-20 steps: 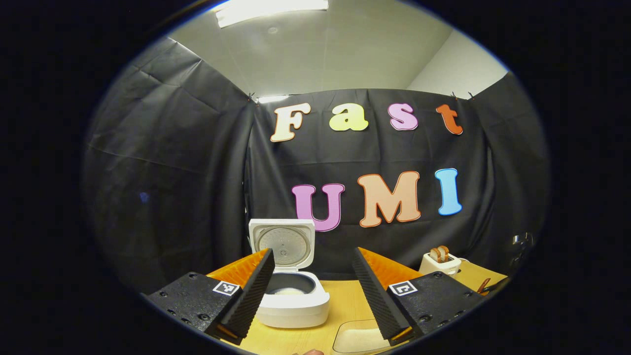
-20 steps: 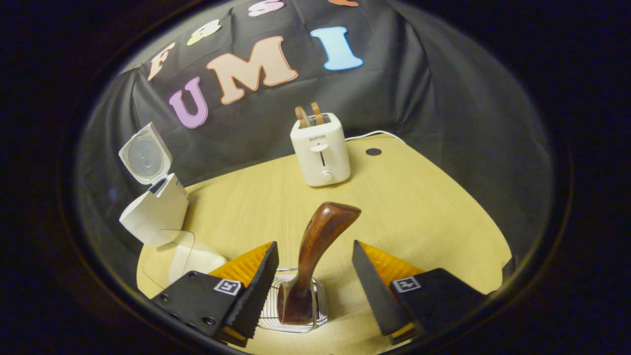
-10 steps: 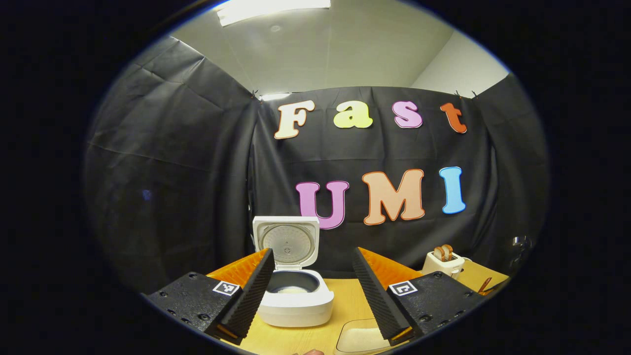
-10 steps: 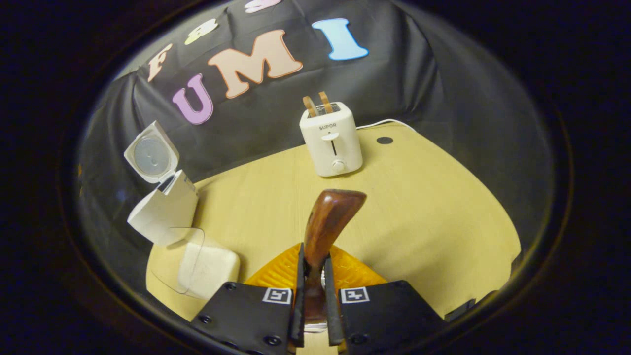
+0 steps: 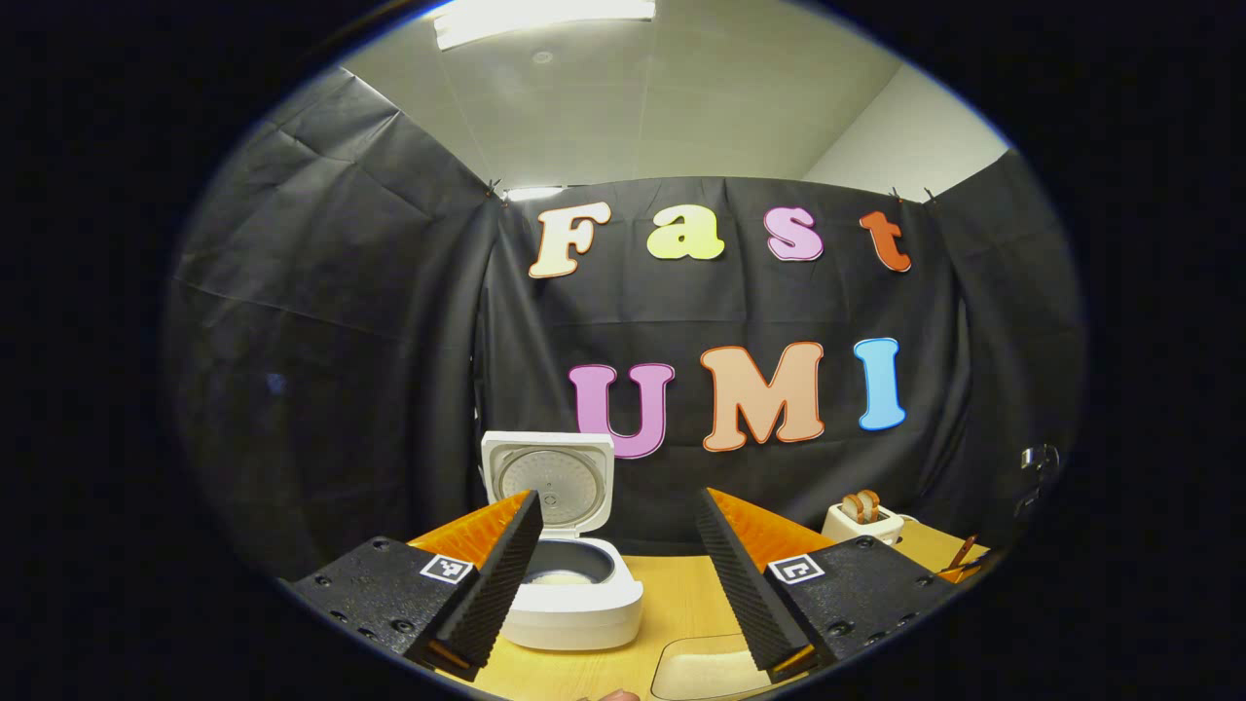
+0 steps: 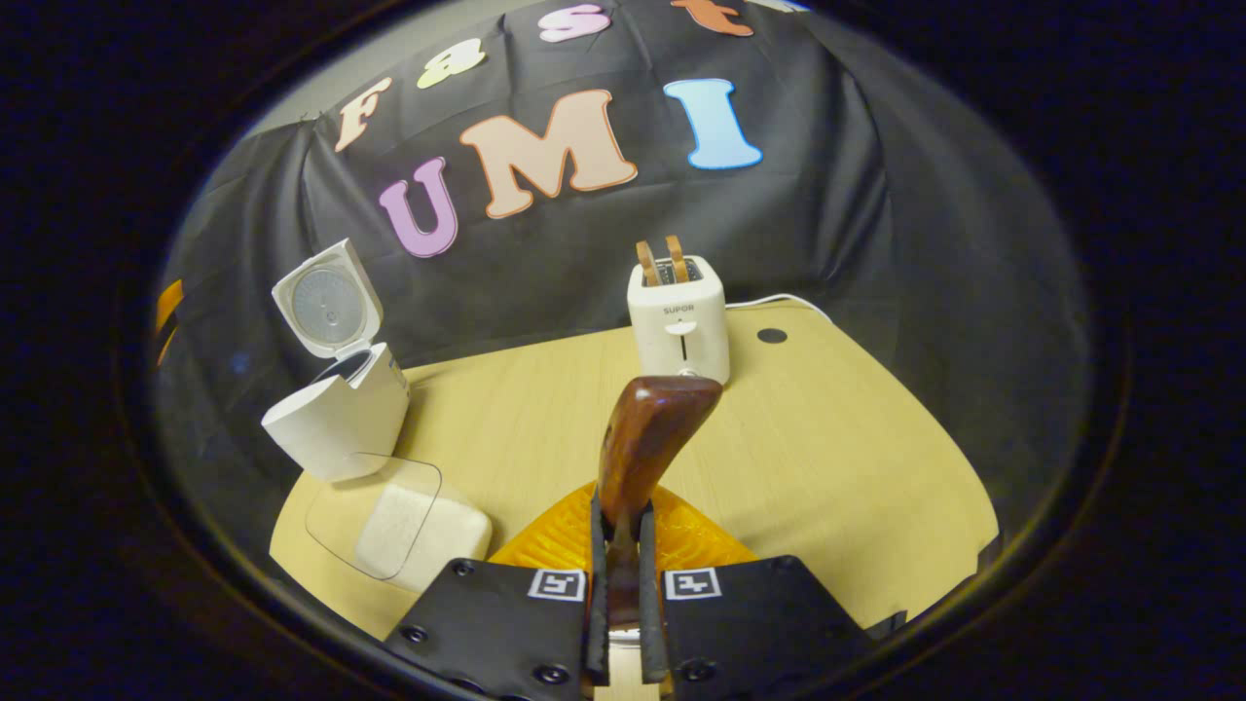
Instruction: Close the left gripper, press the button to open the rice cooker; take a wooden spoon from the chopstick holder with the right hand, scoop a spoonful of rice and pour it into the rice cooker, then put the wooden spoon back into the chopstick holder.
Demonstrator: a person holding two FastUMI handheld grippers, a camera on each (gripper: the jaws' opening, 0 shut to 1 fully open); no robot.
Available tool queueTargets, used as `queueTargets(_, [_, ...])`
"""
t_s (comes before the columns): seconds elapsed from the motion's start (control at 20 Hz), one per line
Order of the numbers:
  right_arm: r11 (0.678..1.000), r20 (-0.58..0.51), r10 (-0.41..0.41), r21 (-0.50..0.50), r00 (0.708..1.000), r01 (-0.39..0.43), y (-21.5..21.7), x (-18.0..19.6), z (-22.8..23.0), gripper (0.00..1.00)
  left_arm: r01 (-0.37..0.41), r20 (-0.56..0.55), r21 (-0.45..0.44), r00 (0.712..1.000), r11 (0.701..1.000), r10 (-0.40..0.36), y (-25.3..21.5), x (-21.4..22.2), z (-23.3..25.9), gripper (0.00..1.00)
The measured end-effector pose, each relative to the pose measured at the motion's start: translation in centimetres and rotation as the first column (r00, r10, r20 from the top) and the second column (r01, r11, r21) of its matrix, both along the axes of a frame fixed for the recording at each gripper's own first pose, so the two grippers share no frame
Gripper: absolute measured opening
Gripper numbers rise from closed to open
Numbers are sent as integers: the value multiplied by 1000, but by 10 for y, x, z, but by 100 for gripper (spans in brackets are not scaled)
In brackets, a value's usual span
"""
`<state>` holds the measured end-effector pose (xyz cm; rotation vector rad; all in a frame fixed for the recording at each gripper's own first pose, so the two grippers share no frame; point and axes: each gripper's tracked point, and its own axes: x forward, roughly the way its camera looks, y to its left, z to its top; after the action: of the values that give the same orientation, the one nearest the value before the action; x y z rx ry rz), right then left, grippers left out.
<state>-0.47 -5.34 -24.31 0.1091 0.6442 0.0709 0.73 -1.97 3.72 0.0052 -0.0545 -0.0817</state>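
My right gripper [image 6: 619, 584] is shut on the dark wooden spoon [image 6: 647, 438], whose handle sticks up and forward between the pads. The chopstick holder is hidden under the gripper. The white rice cooker [image 6: 341, 414] stands at the left of the table with its lid [image 6: 326, 302] raised. A clear container of rice [image 6: 414, 521] lies just in front of it. In the left gripper view my left gripper [image 5: 618, 584] hangs open and holds nothing, facing the open rice cooker [image 5: 574, 594], which has some rice in its pot. The rice container [image 5: 701, 670] lies at the bottom.
A white toaster [image 6: 678, 312] with two slices in it stands at the back of the wooden table [image 6: 857, 458], with its cord trailing right. The toaster [image 5: 861, 521] also appears at the right in the left gripper view. Black cloth walls the booth.
My right gripper went from open around the spoon handle to shut on it, then shifted slightly with the spoon. The left gripper stays open and has barely drifted.
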Motion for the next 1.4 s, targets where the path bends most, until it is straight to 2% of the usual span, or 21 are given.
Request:
queueTargets(0.35, [1000,109,22,4,994,-22,20,5,58,14,11,15,-30,1000,999,-11,6,-2,4,94])
queueTargets(0.45, [999,148,39,8,988,-40,35,8,76,17,11,19,-36,1000,999,-10,12,-2,6,94])
queueTargets(0.7, [995,213,89,33,973,-98,83,15,108,14,-16,29,-41,999,999,17,36,-4,7,94])
queueTargets(0.85, [989,228,131,30,965,-142,114,18,111,17,-40,24,-44,999,998,41,55,-6,6,92])
queueTargets(0.9, [987,228,146,29,963,-156,125,19,110,17,-48,22,-44,999,998,49,62,-7,4,94])
queueTargets(1.05, [980,224,182,35,957,-194,159,18,101,14,-73,20,-32,997,997,74,83,-10,3,92])
queueTargets(1.15, [976,219,201,34,955,-213,178,19,92,14,-87,19,-23,996,996,87,96,-13,3,94])
queueTargets(1.4, [970,194,236,15,952,-243,216,16,61,14,-112,8,-11,994,994,112,122,-19,-3,94])
